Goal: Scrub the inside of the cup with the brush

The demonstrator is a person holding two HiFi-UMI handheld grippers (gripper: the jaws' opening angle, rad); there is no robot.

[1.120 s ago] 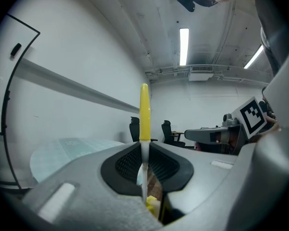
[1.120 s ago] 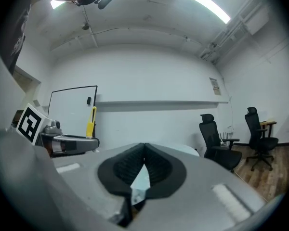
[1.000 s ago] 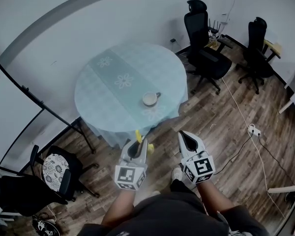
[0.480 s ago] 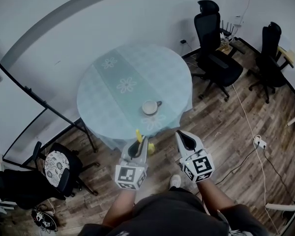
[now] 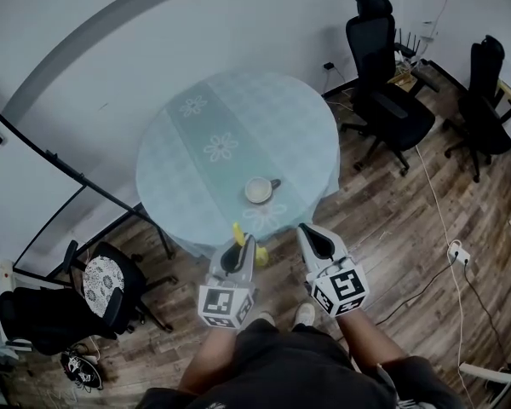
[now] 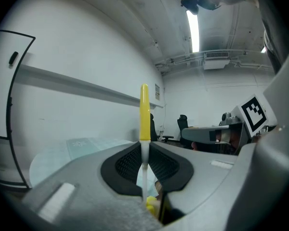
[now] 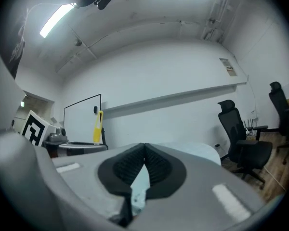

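A white cup (image 5: 258, 190) with its handle to the right stands near the front edge of a round table (image 5: 238, 126) covered in pale blue cloth. My left gripper (image 5: 241, 247) is held short of the table, over the floor, shut on a brush (image 6: 144, 110) with a yellow handle that sticks up from the jaws. The brush (image 5: 237, 233) shows as yellow tips past the jaws in the head view. My right gripper (image 5: 314, 240) hovers beside it, shut with nothing in it. From the right gripper view (image 7: 144, 154) the brush (image 7: 97, 127) appears at the left.
Two black office chairs (image 5: 390, 100) (image 5: 492, 96) stand to the right of the table. A whiteboard on a stand (image 5: 55, 198) is on the left, with a cushioned chair (image 5: 96, 285) below it. A power strip (image 5: 456, 252) and its cables lie on the wooden floor.
The table and cup have drawn slightly nearer to my grippers in the head view, and the chairs have slid right. Both grippers keep their hold and pose.
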